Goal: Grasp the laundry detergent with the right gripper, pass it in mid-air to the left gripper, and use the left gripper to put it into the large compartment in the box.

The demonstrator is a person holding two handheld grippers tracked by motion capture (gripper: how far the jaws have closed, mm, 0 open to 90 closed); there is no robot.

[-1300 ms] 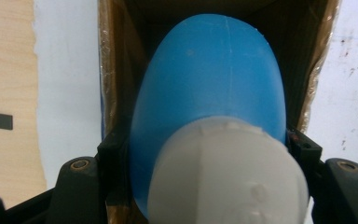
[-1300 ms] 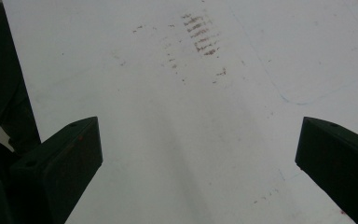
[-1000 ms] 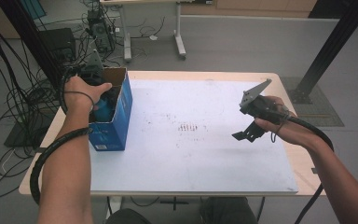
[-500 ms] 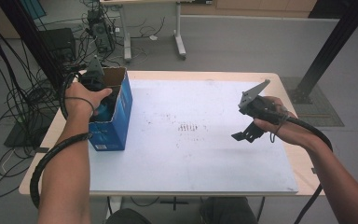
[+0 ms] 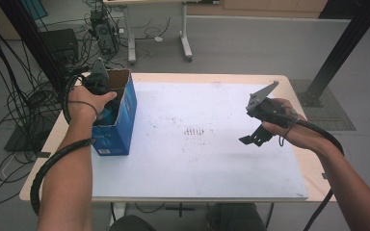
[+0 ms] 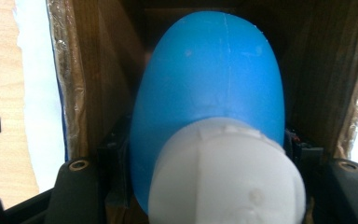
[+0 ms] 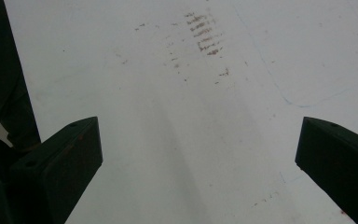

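1. One blue cardboard box (image 5: 117, 124) stands open-topped at the left of the high view, on the left edge of the worktop (image 5: 197, 178).
2. One blue plastic bottle with a white cap (image 6: 214, 107) is in the box; in the left gripper view it takes up the centre of the frame, cap toward the camera, with the brown inner box walls on either side.
3. Two hand-held grippers are in use, one in each hand.
4. The left hand-held gripper (image 5: 98, 82) reaches into the top of the box at the upper left of the high view. Its jaws are clamped narrow on the bottle, one on each side of the body just behind the cap.
5. The right hand-held gripper (image 5: 253, 138) hangs at the right of the high view, above the white worktop sheet and well apart from the box. In the right gripper view its two jaws stand wide, with bare scuffed sheet between them.
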